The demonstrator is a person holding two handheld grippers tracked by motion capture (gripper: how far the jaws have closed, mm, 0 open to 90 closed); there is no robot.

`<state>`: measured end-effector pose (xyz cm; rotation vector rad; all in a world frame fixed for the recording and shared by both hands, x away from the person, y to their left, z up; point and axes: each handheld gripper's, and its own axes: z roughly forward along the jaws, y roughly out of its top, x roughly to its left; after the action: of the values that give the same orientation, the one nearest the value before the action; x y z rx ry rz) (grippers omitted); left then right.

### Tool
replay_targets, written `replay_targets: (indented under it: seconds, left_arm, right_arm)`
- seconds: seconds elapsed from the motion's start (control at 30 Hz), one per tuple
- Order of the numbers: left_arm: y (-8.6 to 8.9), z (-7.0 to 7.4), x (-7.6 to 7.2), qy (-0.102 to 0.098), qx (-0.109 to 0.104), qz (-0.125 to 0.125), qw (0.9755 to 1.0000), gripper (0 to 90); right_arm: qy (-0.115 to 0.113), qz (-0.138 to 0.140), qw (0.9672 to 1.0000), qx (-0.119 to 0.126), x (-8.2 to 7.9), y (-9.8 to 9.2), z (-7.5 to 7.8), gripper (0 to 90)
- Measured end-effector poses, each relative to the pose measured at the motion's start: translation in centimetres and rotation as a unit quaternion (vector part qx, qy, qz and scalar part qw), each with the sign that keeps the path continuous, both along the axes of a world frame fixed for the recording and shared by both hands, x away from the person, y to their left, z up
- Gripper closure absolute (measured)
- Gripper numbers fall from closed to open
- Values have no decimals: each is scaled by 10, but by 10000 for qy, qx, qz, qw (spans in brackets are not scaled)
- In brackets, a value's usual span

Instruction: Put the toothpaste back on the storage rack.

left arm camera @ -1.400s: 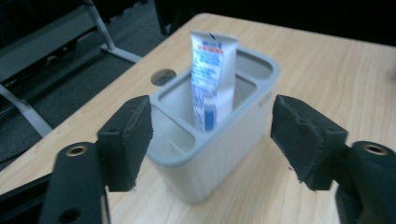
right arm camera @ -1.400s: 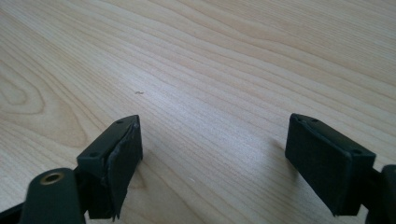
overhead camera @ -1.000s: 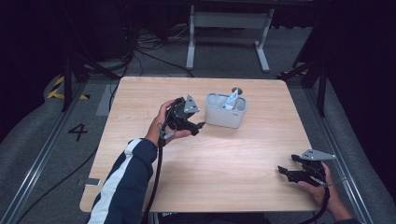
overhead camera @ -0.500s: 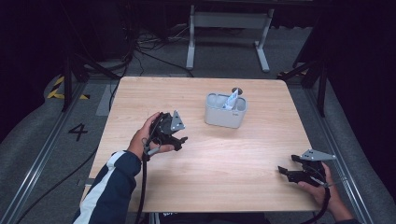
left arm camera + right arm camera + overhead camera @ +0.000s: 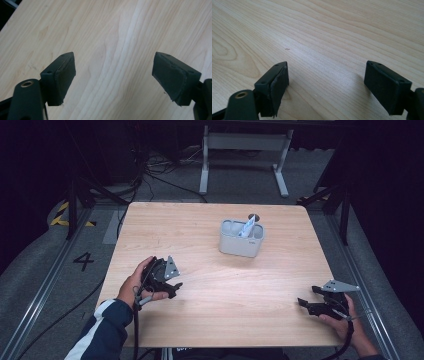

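A small grey tub (image 5: 241,240) sits just right of the middle of the wooden table (image 5: 200,235), with a white packet (image 5: 247,227) sticking up inside. The packet looks light and floppy; pinch its top. Left gripper (image 5: 167,282) at lower left and right gripper (image 5: 312,304) at lower right both gape wide, holding nothing.

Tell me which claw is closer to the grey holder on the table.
The left claw. It is held over the table's left part, a shorter way from the holder than the right claw, which sits at the table's near right corner.
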<state>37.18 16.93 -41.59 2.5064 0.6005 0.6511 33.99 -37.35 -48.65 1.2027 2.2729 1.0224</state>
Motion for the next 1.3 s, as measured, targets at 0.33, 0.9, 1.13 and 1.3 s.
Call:
replay_targets:
  seconds: [0.33,0.9,1.13,1.3]
  left_arm:
    - [34,-24,-17,228,-350,358,9985,181]
    - [91,-57,-44,533,-1021,756,9905,173]
    - [111,-66,-50,784,-1622,1082,9777,150]
    - [114,-66,-56,778,-1681,1303,9740,151]
  right_arm:
    - [0,0,10000,1,0,0,0,202]
    - [1,9,10000,0,0,0,0,202]
    - [1,13,10000,1,0,0,0,202]
    - [-1,18,10000,-4,0,0,0,202]
